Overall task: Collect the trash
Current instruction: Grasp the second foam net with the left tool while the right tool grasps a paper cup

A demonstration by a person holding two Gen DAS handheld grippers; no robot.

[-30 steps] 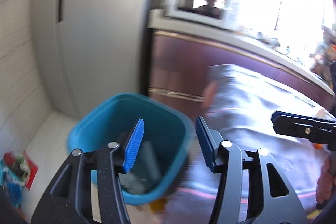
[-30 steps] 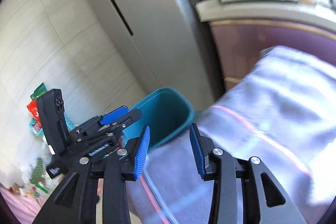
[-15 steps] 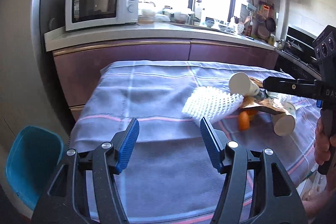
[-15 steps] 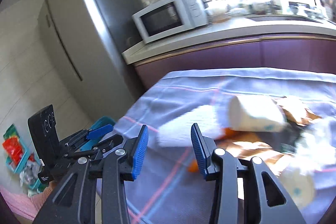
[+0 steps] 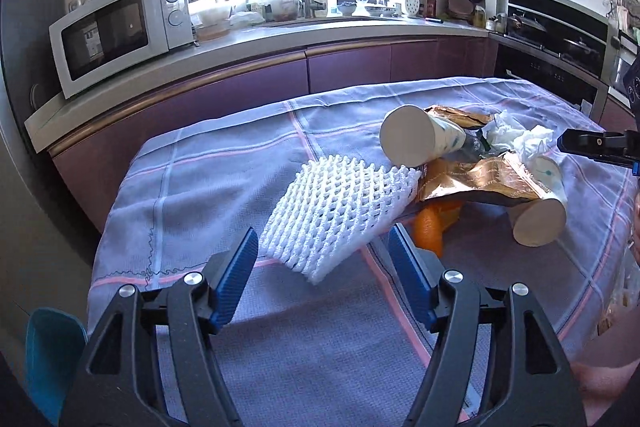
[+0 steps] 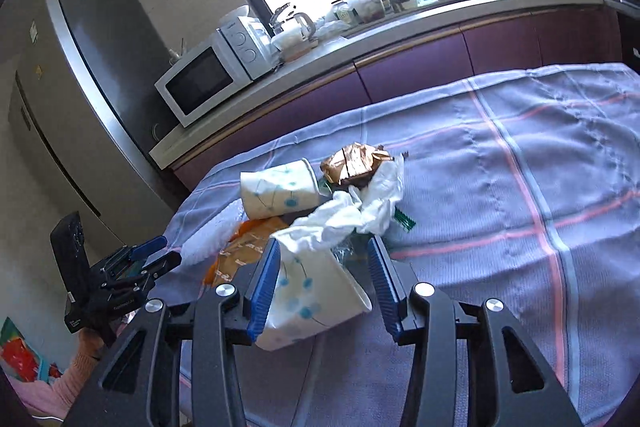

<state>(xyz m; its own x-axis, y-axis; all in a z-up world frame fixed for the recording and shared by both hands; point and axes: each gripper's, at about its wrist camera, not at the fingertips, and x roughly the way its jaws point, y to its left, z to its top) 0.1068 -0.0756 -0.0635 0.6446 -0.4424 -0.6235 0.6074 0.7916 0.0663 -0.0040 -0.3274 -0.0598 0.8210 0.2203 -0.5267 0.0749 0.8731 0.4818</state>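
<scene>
Trash still litters the bench – foam net ahead of the left gripper (fingers spread, just widened), paper cup between the right gripper's parted, empty fingers.

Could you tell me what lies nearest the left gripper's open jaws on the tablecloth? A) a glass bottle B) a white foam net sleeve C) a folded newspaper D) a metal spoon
B: the white foam net sleeve lies just ahead of the left gripper, on the tablecloth.
</scene>
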